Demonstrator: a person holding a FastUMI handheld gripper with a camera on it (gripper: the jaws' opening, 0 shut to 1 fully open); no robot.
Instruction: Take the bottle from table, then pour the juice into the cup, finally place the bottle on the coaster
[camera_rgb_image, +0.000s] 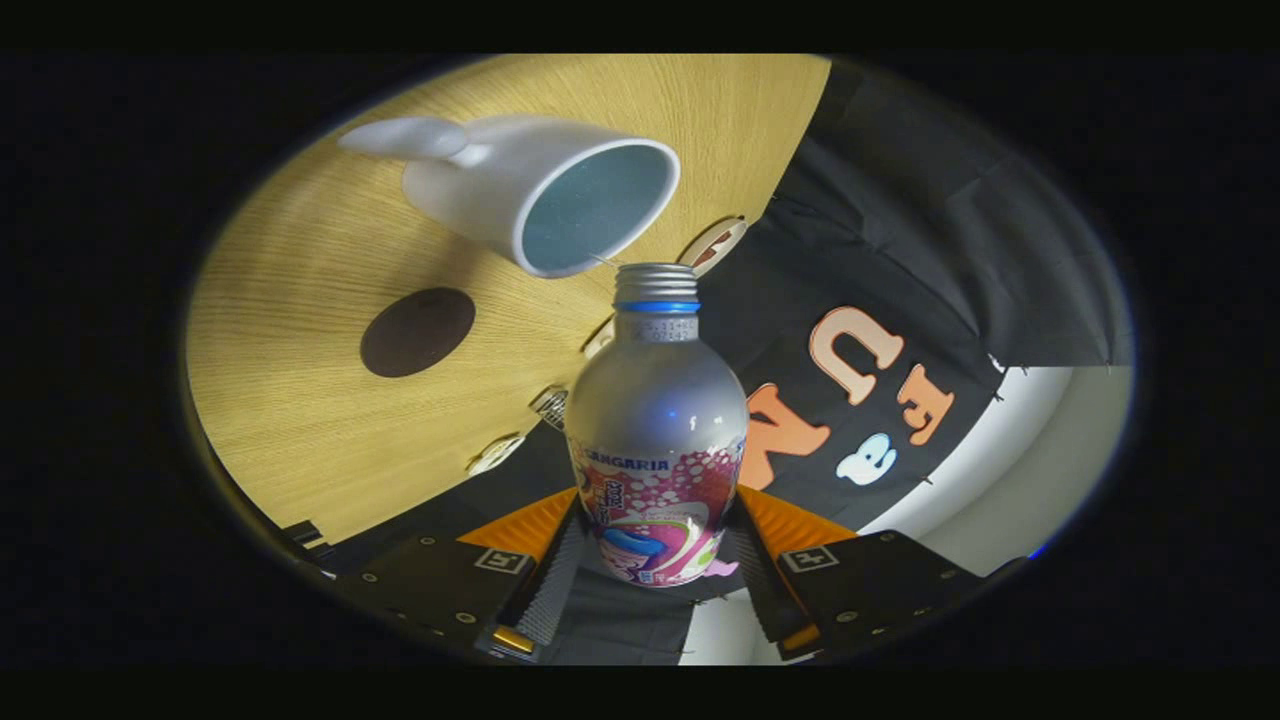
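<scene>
The tongs (655, 560) have dark mounting plates with small screws, square fiducial markers, orange wedge panels and ridged inner faces.

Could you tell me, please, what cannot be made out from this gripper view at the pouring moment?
- Bottle: its base and lower sides, hidden between the gripper's fingers.
- Juice: none can be made out through the bottle's opaque body or at its capped neck.
- Cup: its bottom, too dim to judge for liquid.
- Coaster: its surface detail, too dark.
</scene>
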